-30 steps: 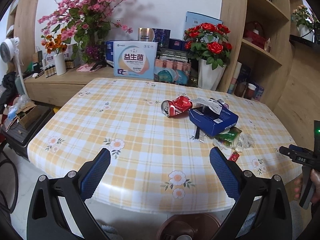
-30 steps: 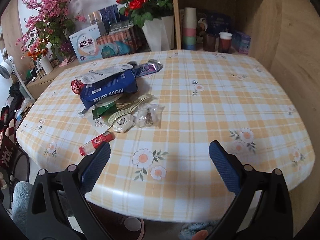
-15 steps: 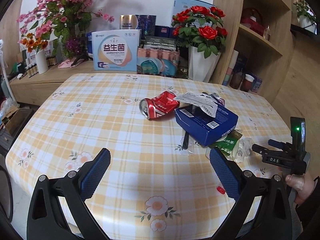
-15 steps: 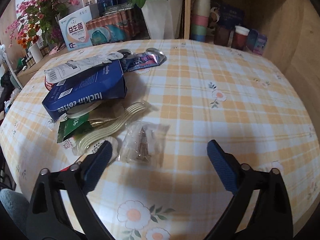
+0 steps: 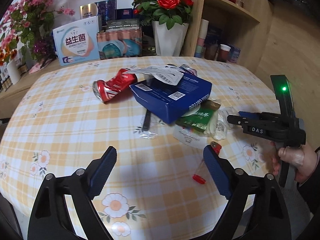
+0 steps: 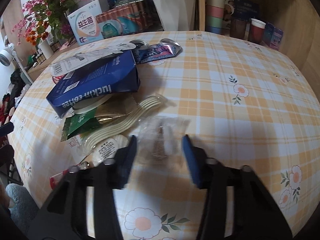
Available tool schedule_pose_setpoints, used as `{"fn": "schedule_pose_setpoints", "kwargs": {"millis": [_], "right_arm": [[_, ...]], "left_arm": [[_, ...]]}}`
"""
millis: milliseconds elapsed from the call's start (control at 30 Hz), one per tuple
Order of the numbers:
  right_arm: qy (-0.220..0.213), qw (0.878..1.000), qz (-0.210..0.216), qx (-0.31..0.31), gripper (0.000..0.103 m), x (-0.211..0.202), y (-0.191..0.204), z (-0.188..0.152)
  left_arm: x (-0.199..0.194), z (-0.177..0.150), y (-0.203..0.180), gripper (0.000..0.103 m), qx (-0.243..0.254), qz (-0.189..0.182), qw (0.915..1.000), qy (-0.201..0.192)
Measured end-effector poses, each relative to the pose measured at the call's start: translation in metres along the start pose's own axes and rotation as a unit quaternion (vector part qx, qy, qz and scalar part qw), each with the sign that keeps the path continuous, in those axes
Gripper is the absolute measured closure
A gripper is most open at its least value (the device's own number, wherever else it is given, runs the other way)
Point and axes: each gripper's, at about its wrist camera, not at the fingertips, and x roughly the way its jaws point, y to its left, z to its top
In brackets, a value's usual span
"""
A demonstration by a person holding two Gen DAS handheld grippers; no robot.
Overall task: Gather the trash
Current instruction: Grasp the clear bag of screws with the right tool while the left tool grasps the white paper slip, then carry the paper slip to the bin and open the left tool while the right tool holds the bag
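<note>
Both grippers have come lower and closer to the litter since a second ago, and the trash pile now fills the middle of each view instead of sitting far up the table. The right gripper (image 6: 160, 146) has just been closing: its blue pads, spread wide before, now stand narrowly apart on either side of a clear plastic packet (image 6: 163, 138), which lies between them at lower centre of the right wrist view; the blur hides whether the pads already press on it, so they read as not yet pinching. The packet's long axis runs away from the camera, roughly along the fingers. In the left wrist view the same tool sits at the right edge, gripped by a hand (image 5: 294, 160) low on its handle and pointing left toward the pile. The left gripper (image 5: 160, 170) has closed a little but its jaws are still spread wide with only tablecloth between them; a small red sachet (image 5: 217, 147) lies just beside its right pad. Beyond, a blue coffee box (image 5: 172, 98) lies flat at frame centre, long axis slanting from upper left to lower right, with a white wrapper (image 5: 162, 73) on top. A crushed red can (image 5: 114, 87) lies on its side left of the box, open end toward the lower left. A green tea packet (image 5: 195, 121) and pale plastic forks (image 6: 120, 124) poke from under the box. All rests on the yellow checked table (image 5: 60, 120).
</note>
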Motion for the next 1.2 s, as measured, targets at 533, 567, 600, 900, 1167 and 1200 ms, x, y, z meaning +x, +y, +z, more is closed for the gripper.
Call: {"fn": "schedule_pose_setpoints", "kwargs": {"millis": [533,567,600,900,1167,1200], "right_arm": [[-0.029,0.999,0.028,0.022,0.073,-0.030,-0.011,-0.016],[-0.028,0.999,0.029,0.025,0.073,-0.030,-0.013,-0.016],[-0.028,0.999,0.029,0.029,0.073,-0.029,-0.015,-0.016],[-0.030,0.998,0.036,0.034,0.073,-0.027,-0.017,-0.017],[-0.023,0.998,0.039,0.037,0.073,-0.025,-0.018,-0.019],[-0.023,0.998,0.039,0.039,0.073,-0.025,-0.018,-0.020]], "left_arm": [[0.019,0.028,-0.009,0.040,-0.034,-0.063,0.9972,0.021],[0.022,0.038,-0.003,0.041,-0.055,-0.069,0.9958,0.023],[0.024,0.043,0.001,0.042,-0.069,-0.074,0.9946,0.024],[0.063,0.098,0.056,0.050,-0.205,-0.102,0.9732,0.013],[0.103,0.105,0.079,0.072,-0.292,-0.127,0.9475,0.032],[0.107,0.105,0.081,0.077,-0.300,-0.129,0.9446,0.033]]}}
